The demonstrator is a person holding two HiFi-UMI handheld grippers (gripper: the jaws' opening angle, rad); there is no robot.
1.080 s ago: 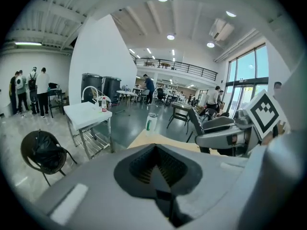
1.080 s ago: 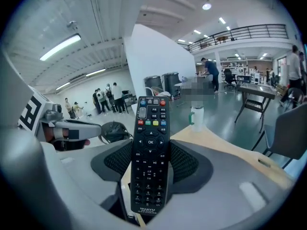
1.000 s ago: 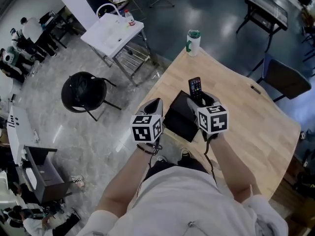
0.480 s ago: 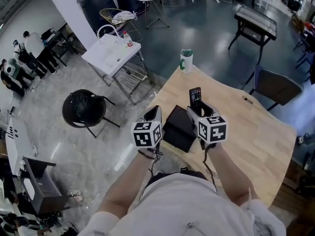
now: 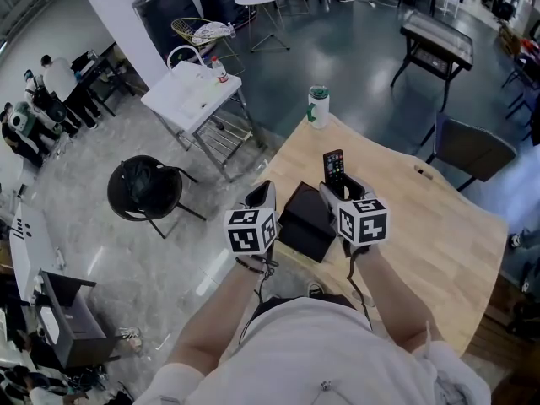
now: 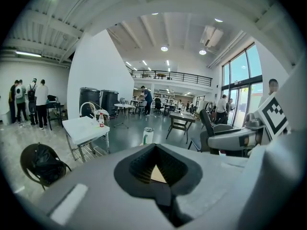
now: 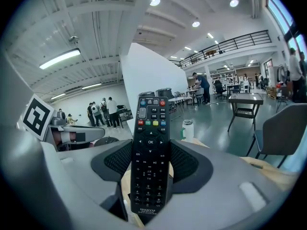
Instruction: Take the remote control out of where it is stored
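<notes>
Right gripper (image 7: 151, 163): jaws clamped on the remote (image 7: 150, 152), one pad against each long side. The remote stands upright, buttons towards the camera. Its lower half sits between the pads and its upper half rises clear above them. Its bottom end reaches down into the jaw throat.

Left gripper (image 6: 157, 164): jaws together, nothing between them. Only a small gap at the pad tips shows a bit of wood behind.

Head view: the remote is held over the table (image 5: 422, 226), at the far right corner of the black case (image 5: 308, 211). Whether it touches the case cannot be told. The case lies flat near the table's near-left edge. The left gripper is just beside the case's left side, at that edge, with floor below to the left.

Open room: bare wood lies to the right of the case and beyond it. A cup (image 5: 317, 106) stands at the far corner, well apart from both grippers. A chair (image 5: 469, 147) stands off the far right edge.
</notes>
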